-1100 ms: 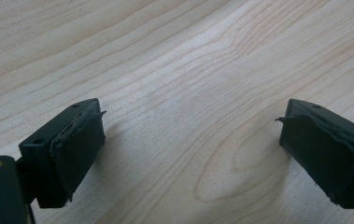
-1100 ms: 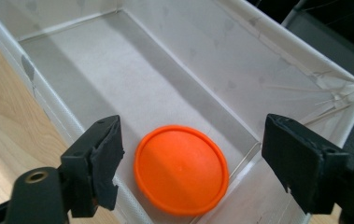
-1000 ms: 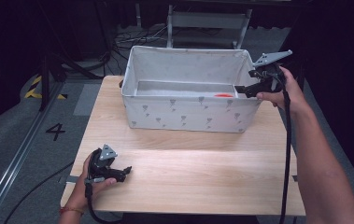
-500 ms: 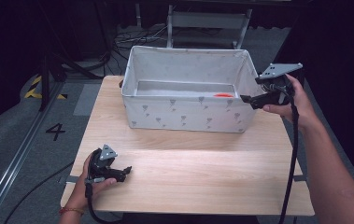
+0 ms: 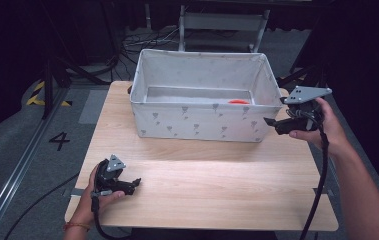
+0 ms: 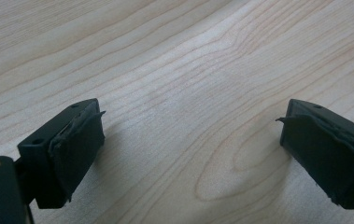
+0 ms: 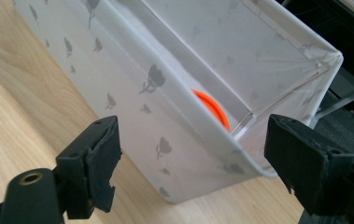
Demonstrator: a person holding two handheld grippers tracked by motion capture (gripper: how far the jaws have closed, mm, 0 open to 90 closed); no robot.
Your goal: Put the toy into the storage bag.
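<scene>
fingers both wide, empty | right gripper (image 5: 272, 126) — drawn back from bin (image 5: 197, 120) corner | left gripper (image 5: 133, 183) unmoved

place: lab/studio | signs: dark curtains (image 5: 22, 40); floor cables (image 5: 147, 40); hazard tape (image 5: 37, 95)

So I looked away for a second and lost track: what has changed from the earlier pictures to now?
The right gripper has drawn back from over the fabric box's right end and come down toward the person; it now sits outside the box's near right corner, jaws open and empty. Nothing was picked up or let go. The left gripper, the box and the orange thing inside it stayed put.
</scene>
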